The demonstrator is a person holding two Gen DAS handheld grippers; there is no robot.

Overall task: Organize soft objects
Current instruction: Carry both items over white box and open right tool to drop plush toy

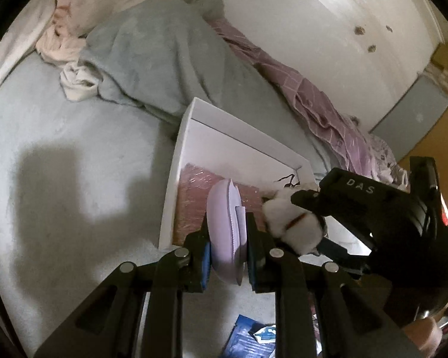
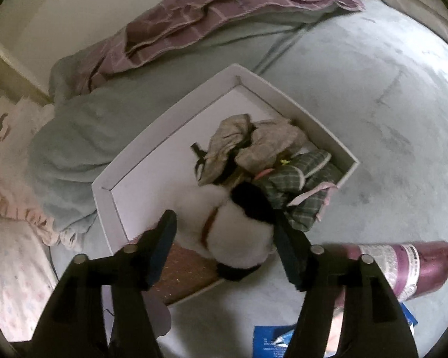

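Left wrist view: the left gripper (image 1: 227,256) is pinching a flat lilac pouch (image 1: 227,226) on edge between its jaws, holding it over the near edge of the white box (image 1: 176,161) that is sitting on the grey-blue bed (image 1: 60,155). Just to the right, the right gripper (image 1: 307,223) is reaching into the same box with a white plush toy (image 1: 286,220) lying between its jaws. A pink glittery item (image 1: 194,197) is lying in the near part of the box.

Right wrist view: the right gripper (image 2: 226,250) is standing with jaws spread either side of the plush toy (image 2: 238,232); the pads are not seen pressing on it, and the toy is resting at the near edge of the box (image 2: 170,113), beside crumpled plaid clothes (image 2: 268,155). A purple bottle (image 2: 402,265) is lying on the bed, near right.

Judgement: the step in hand is depositing the plush in the box. Next, the right gripper needs to be drawn clear, and the pouch lowered into the free floor space and released.
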